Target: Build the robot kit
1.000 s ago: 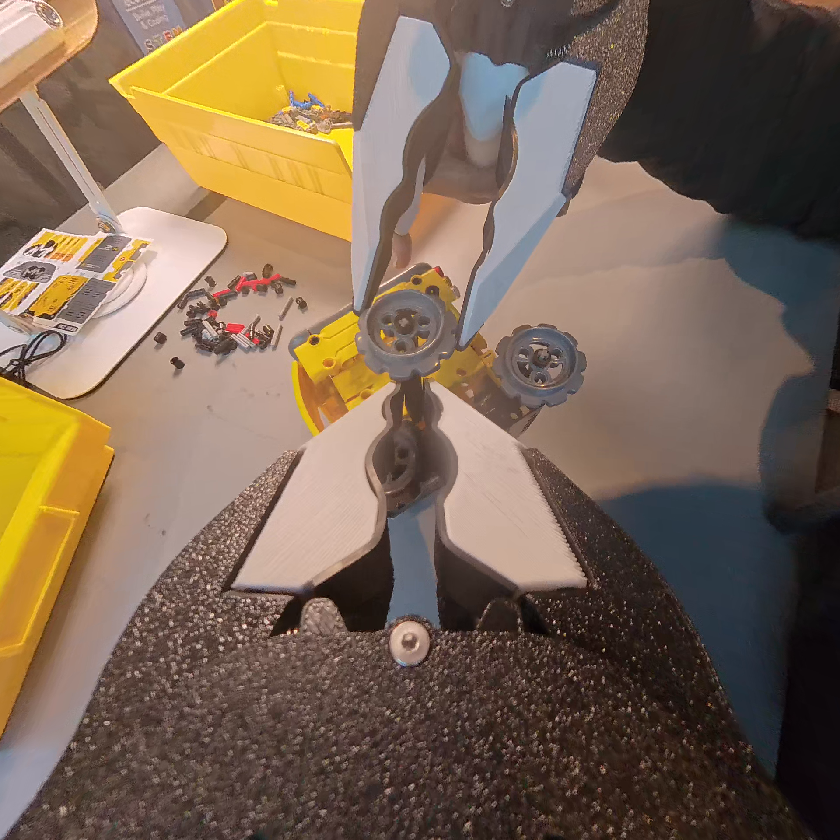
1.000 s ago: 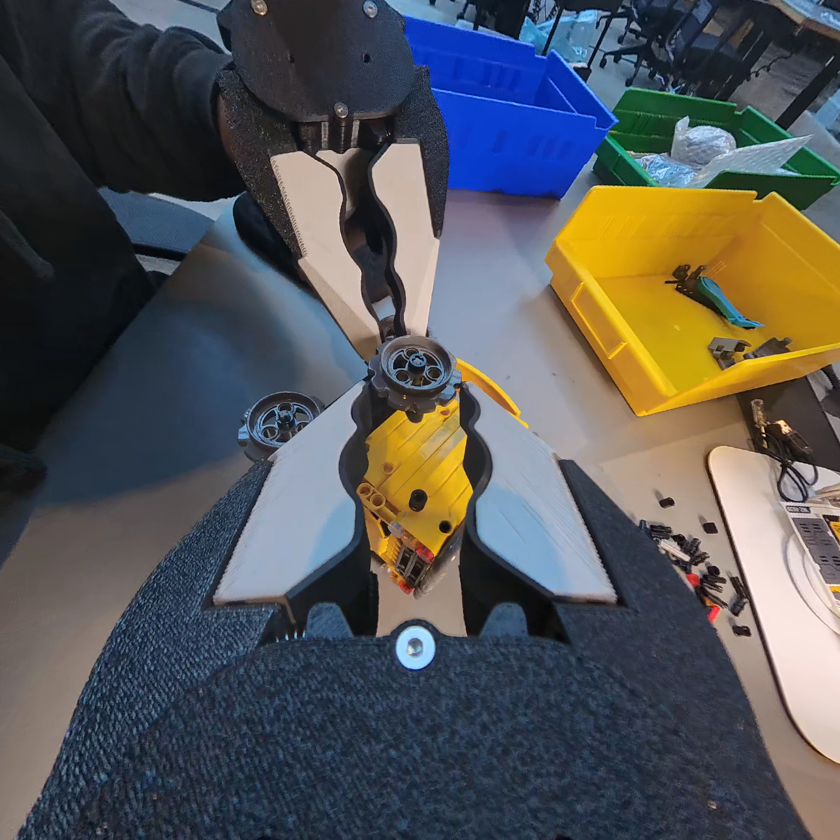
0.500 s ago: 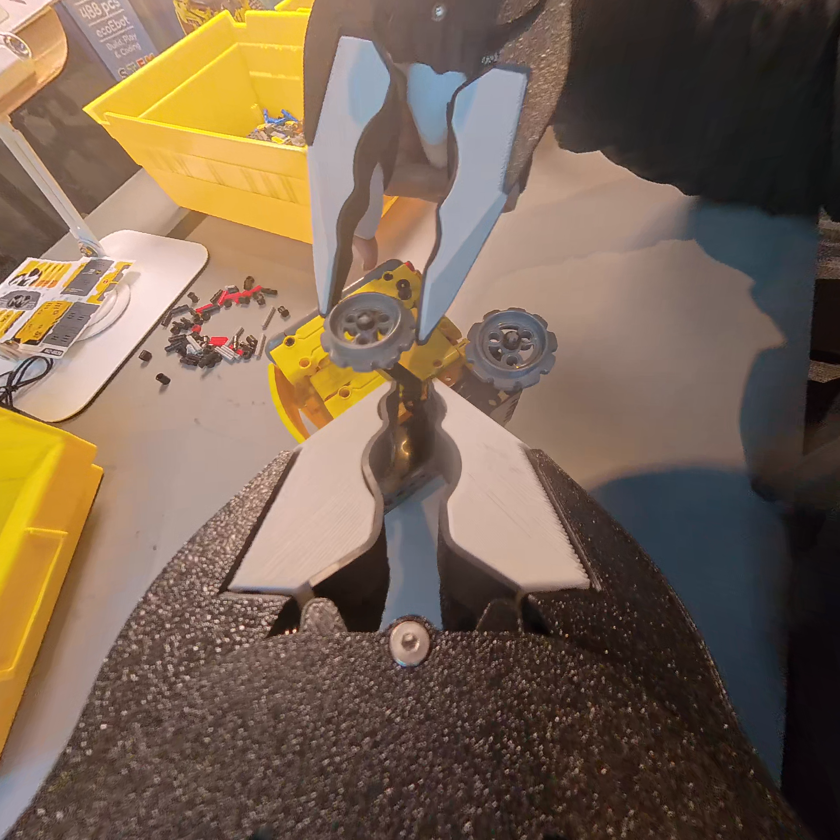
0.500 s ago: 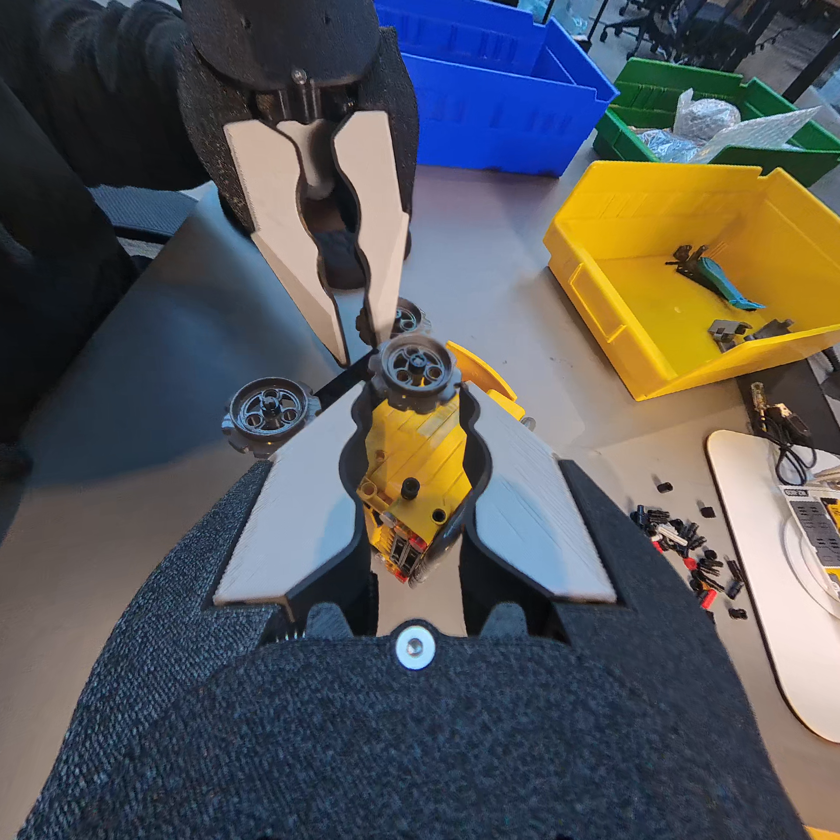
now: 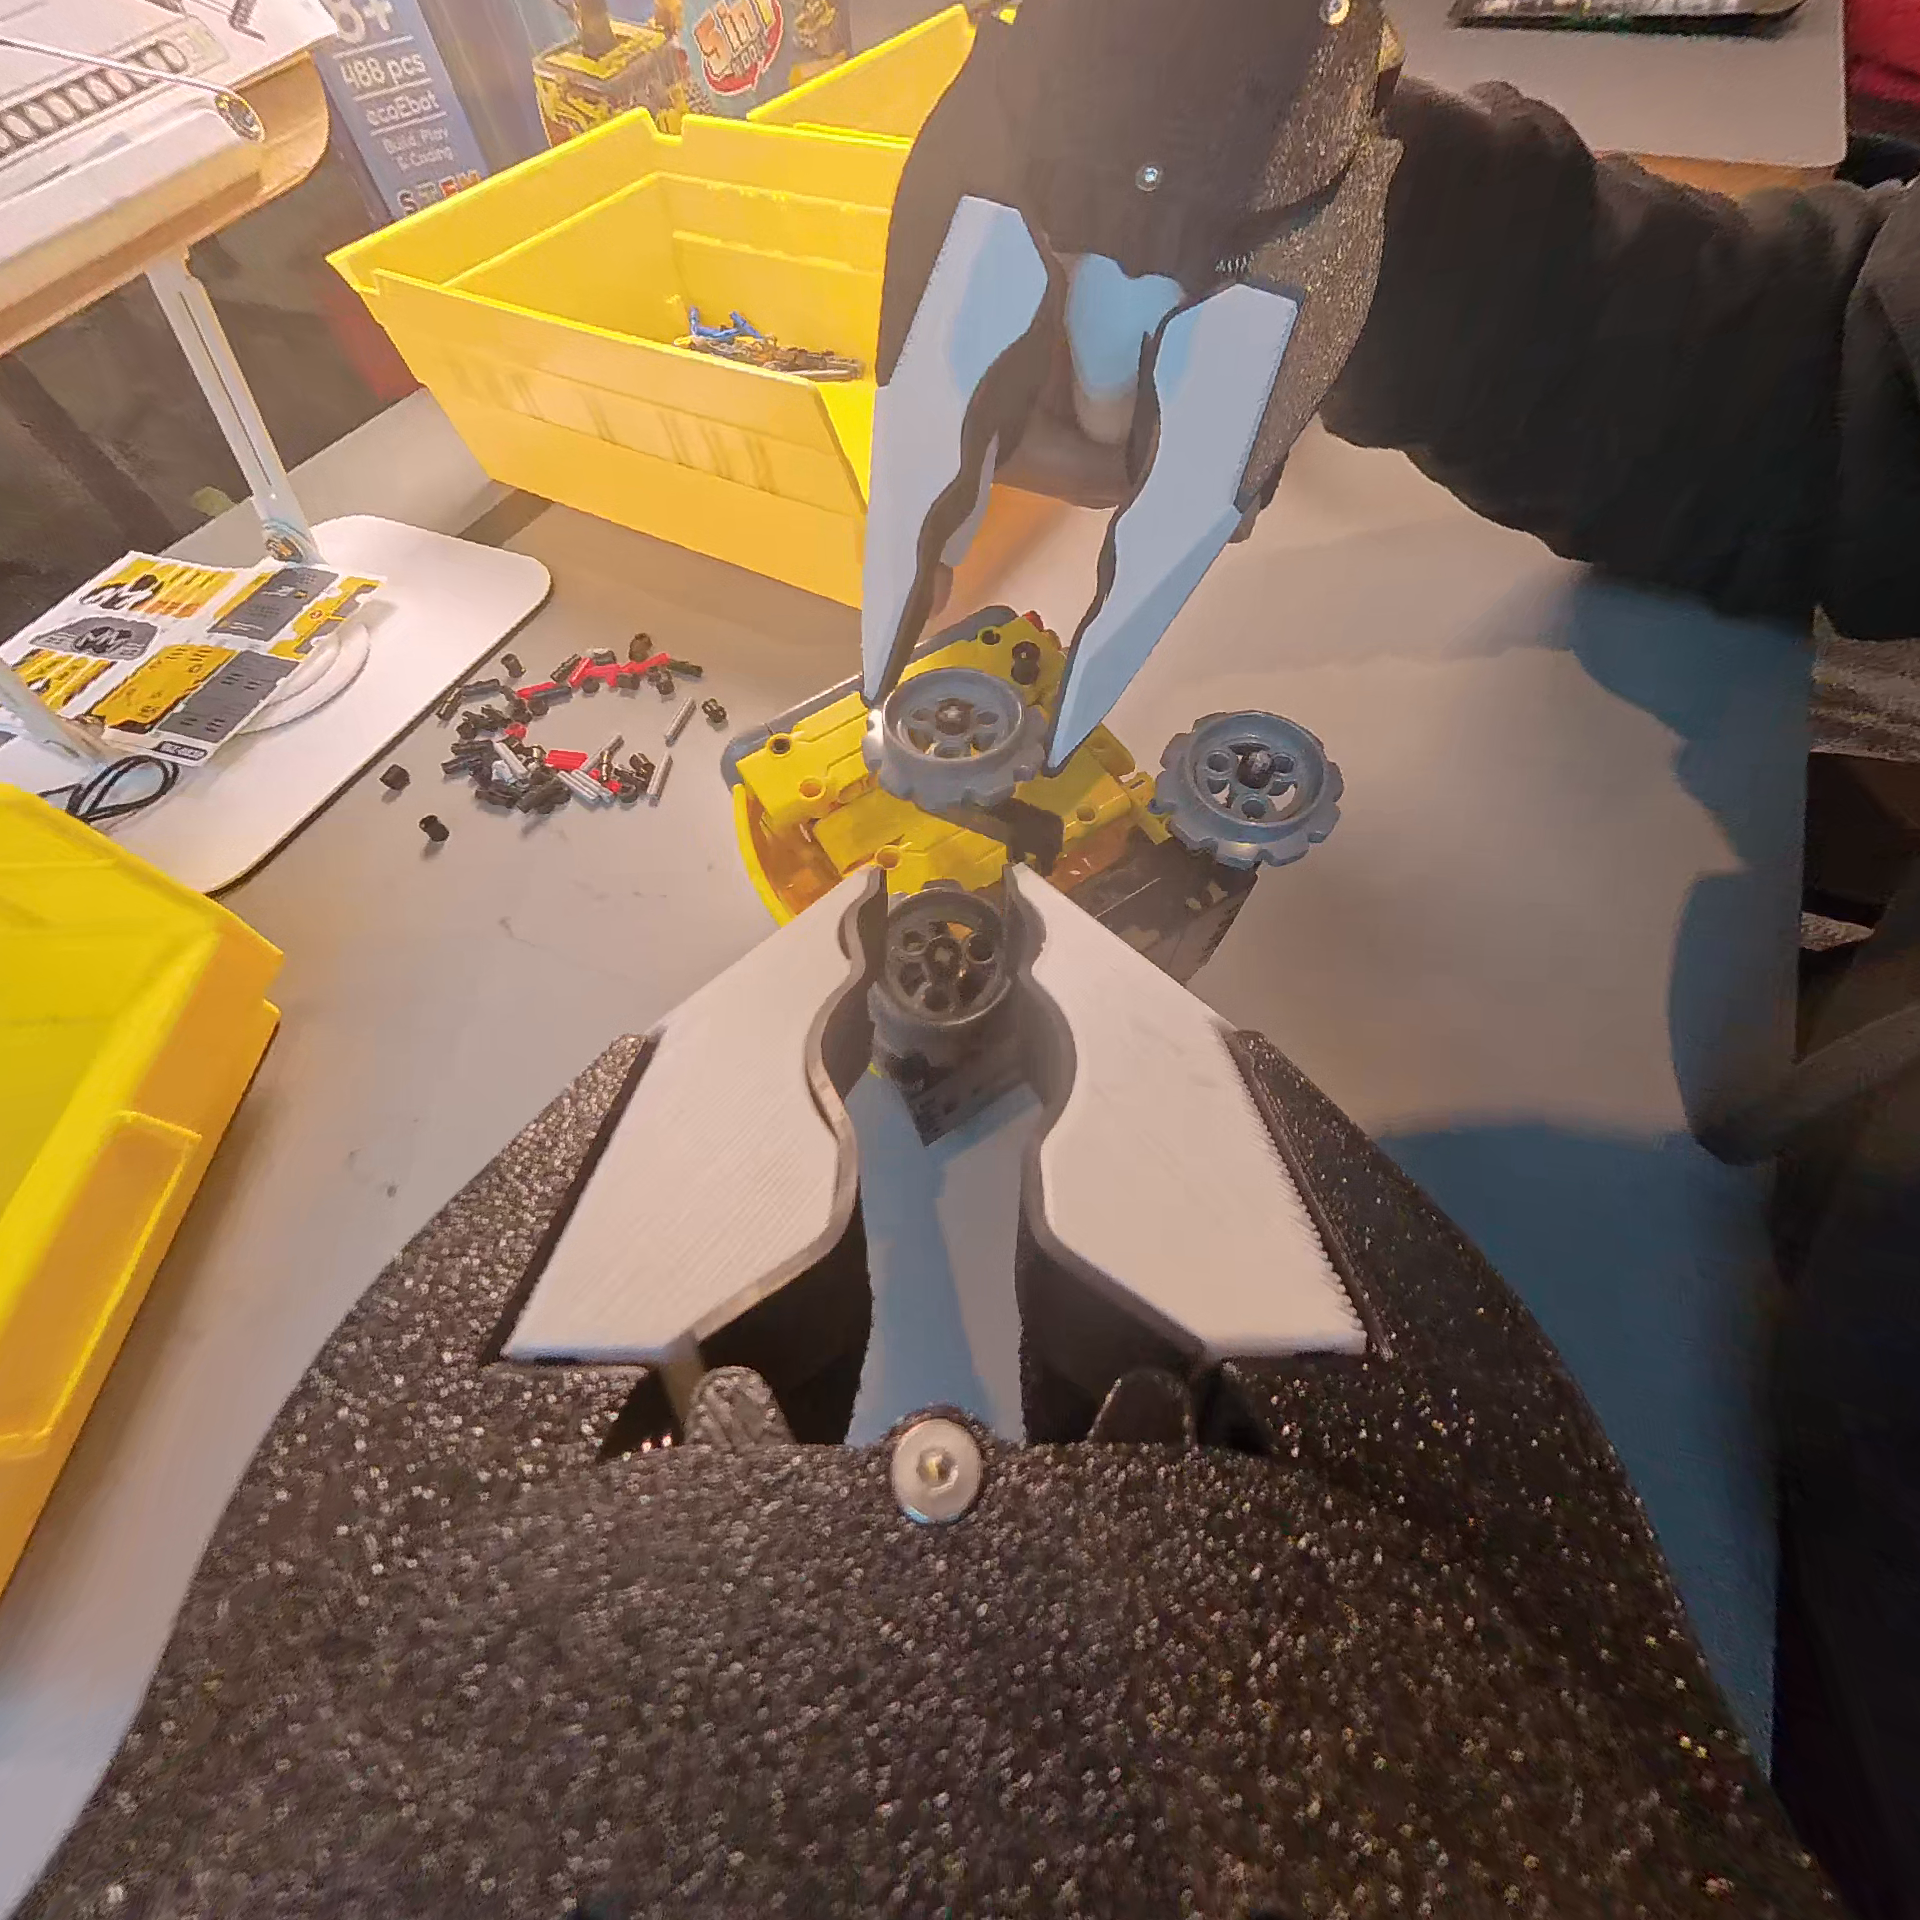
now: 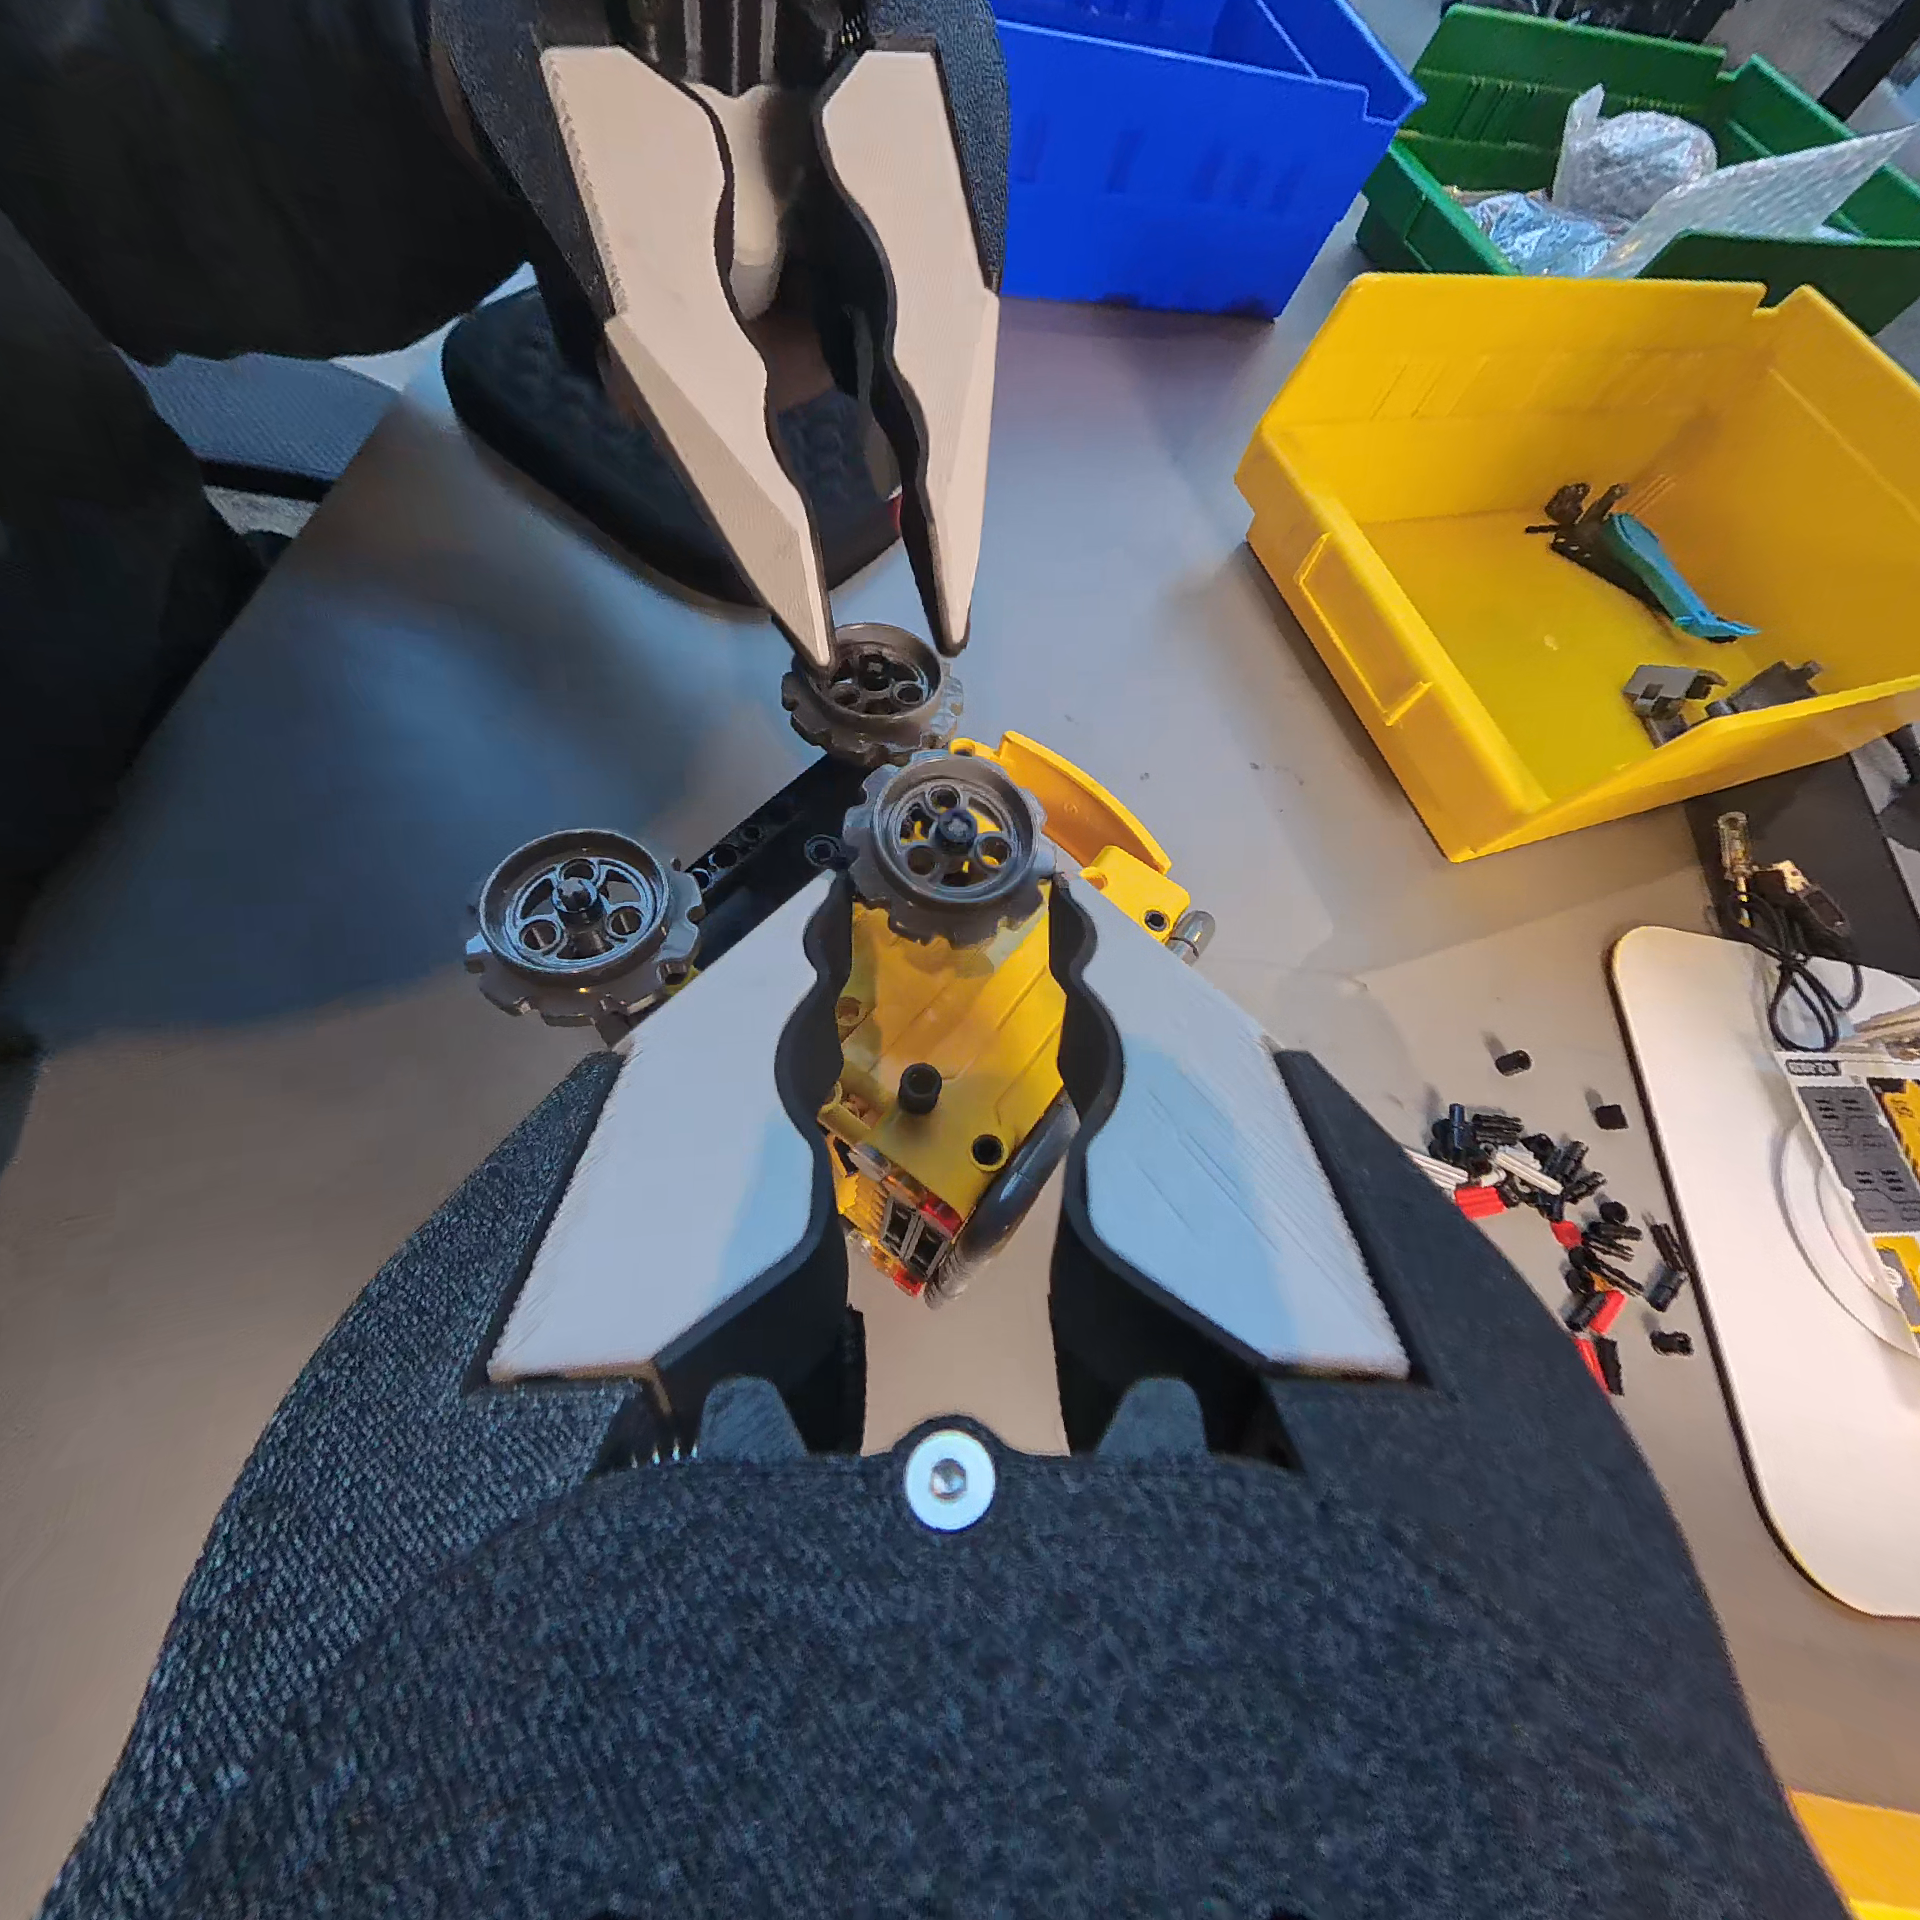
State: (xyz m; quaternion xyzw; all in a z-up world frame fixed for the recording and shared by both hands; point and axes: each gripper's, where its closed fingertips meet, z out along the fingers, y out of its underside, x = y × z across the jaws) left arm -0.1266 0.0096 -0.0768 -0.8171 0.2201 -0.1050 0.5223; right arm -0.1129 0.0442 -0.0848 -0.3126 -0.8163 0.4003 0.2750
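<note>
Left gripper (image 5: 940, 894) jaws pinch a ridged grey wheel (image 5: 940, 971); right gripper (image 6: 951, 894) jaws clamp the studded yellow brick vehicle (image 6: 951, 1049), smooth tabletop (image 6: 312, 727) bare at 9 o'clock

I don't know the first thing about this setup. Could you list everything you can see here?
Brick vehicle: one, yellow, table centre.
Mounted wheels: two, dark grey, on the vehicle.
Held wheel: one, dark grey, beside the vehicle.
Small loose parts: one heap, black, red and grey, on the table.
Yellow bins: two, table edges.
Blue bin: one, far side.
Green bin: one, beside the blue bin.
Sticker sheet: one, yellow and grey, on a white stand base.
Table: one, grey.
Left hand-held gripper: grey fingers, shut on the held wheel.
Right hand-held gripper: grey fingers, clamping the vehicle.
</note>
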